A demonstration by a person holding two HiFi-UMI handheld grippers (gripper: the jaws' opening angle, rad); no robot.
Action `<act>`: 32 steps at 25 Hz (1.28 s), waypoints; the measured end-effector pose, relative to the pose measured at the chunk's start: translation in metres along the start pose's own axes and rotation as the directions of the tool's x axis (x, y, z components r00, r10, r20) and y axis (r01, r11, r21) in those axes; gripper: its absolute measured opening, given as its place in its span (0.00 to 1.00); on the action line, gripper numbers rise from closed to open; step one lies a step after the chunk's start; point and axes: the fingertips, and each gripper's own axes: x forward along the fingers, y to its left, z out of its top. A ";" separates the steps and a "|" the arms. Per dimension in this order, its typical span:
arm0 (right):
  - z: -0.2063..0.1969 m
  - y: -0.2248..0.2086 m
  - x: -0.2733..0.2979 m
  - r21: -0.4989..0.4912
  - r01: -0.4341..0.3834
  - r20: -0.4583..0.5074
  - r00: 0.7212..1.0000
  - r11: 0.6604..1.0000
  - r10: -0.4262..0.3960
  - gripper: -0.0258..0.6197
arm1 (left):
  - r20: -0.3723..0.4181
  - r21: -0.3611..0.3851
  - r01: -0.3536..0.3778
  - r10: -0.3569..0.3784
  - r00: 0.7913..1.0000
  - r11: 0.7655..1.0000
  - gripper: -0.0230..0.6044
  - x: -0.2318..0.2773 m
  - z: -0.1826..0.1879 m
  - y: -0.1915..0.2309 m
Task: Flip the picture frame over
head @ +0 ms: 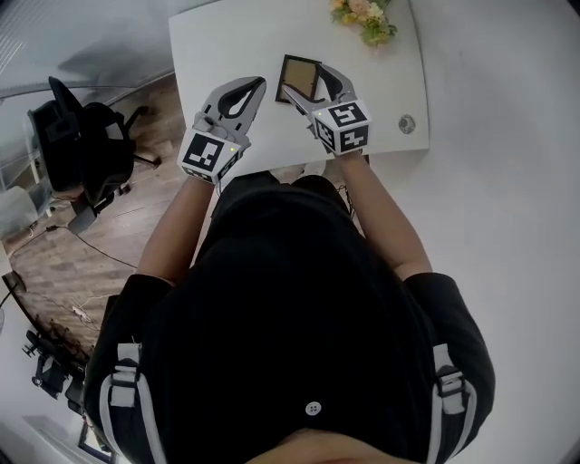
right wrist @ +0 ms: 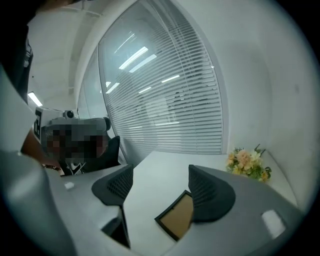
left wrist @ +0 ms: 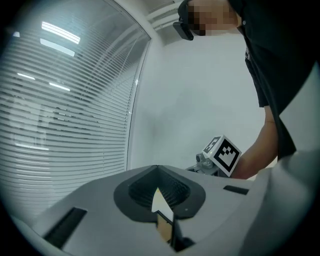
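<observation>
The picture frame (head: 298,79) has a thin black rim around a brown panel and lies flat on the white table (head: 227,41). My right gripper (head: 304,79) is open and hovers over it, one jaw on each side. In the right gripper view the frame (right wrist: 176,216) lies between the pads, with its right part hidden behind the right pad (right wrist: 210,196). My left gripper (head: 256,84) is to the left of the frame, shut with its tips together and nothing in it. In the left gripper view (left wrist: 161,196) a sliver of the frame (left wrist: 163,226) shows through the small gap.
A bunch of flowers (head: 364,16) lies at the table's far edge, also seen as flowers (right wrist: 248,163) in the right gripper view. A small round disc (head: 406,124) sits near the table's right front corner. A black office chair (head: 77,145) stands on the wooden floor to the left.
</observation>
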 end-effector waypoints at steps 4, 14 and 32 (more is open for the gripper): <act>-0.021 -0.012 0.027 0.032 0.068 -0.063 0.996 0.997 -0.066 0.57 | -0.040 -0.018 0.033 -0.033 0.999 0.999 0.04 0.007 -0.017 0.015; -0.080 -0.025 0.083 0.098 0.158 -0.212 0.968 0.983 -0.135 0.53 | -0.064 -0.057 0.061 -0.064 0.996 0.997 0.04 0.023 -0.051 0.048; -0.142 -0.051 0.134 0.085 0.317 -0.369 0.891 0.945 -0.265 0.38 | -0.105 -0.129 0.102 -0.116 0.988 0.986 0.04 0.046 -0.100 0.082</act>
